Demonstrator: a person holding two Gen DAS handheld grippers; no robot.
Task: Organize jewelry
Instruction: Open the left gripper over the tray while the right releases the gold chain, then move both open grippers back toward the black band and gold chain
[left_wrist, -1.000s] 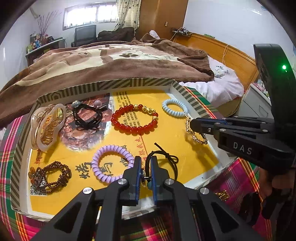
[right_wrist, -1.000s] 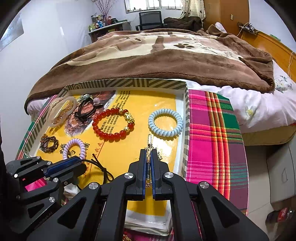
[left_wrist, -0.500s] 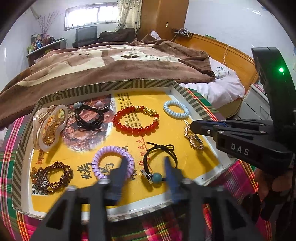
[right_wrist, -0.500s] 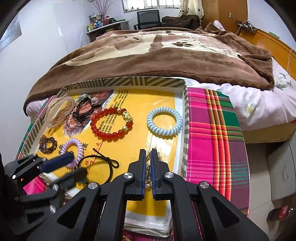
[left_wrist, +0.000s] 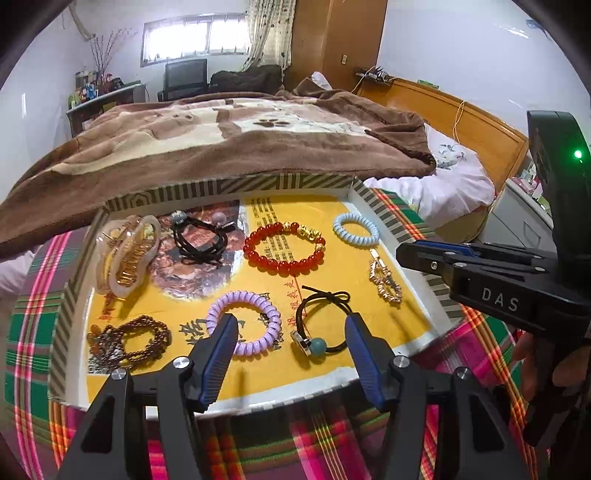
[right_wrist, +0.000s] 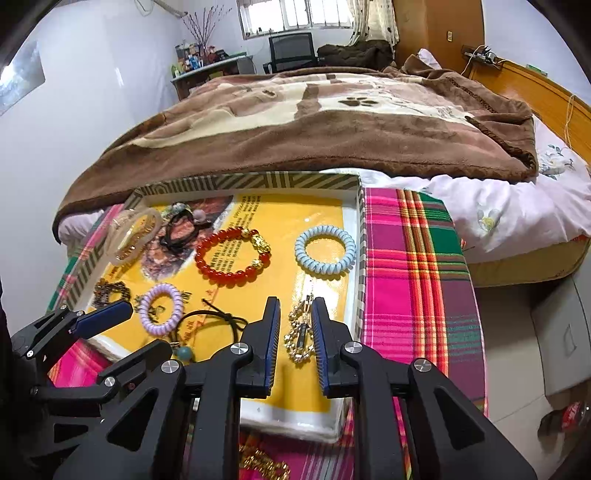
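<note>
Both sets of jaws stand apart and pinch nothing. Your left gripper (left_wrist: 290, 334) is spread wide above the near edge of the tray (left_wrist: 280, 182). The black hair tie with a teal bead (left_wrist: 321, 328) lies flat on the tray floor between its blue pads, touching neither. Your right gripper (right_wrist: 293, 325) is parted narrowly near the tray's near right corner. The gold chain clip (right_wrist: 301, 330) lies on the floor between its pads; contact cannot be determined.

The tray has a striped rim and a yellow printed liner, and it rests on a plaid cloth (right_wrist: 410, 258).

Contents, by position in the tray:
- Far left corner: translucent hair claw (left_wrist: 127, 253).
- Just right of the claw: black hair tie with grey beads (left_wrist: 201, 236).
- Centre, toward the far edge: red bead bracelet with gold charms (left_wrist: 284, 245).
- Far right corner: pale blue spiral hair tie (left_wrist: 355, 229).
- Near left corner: brown bead bracelet (left_wrist: 127, 341).
- Near edge, left of the teal-bead tie: lilac spiral hair tie (left_wrist: 243, 319), partly behind your left gripper's left pad.

A further gold piece (right_wrist: 264, 463) lies on the cloth outside the tray's near edge; its type is not discernible.
</note>
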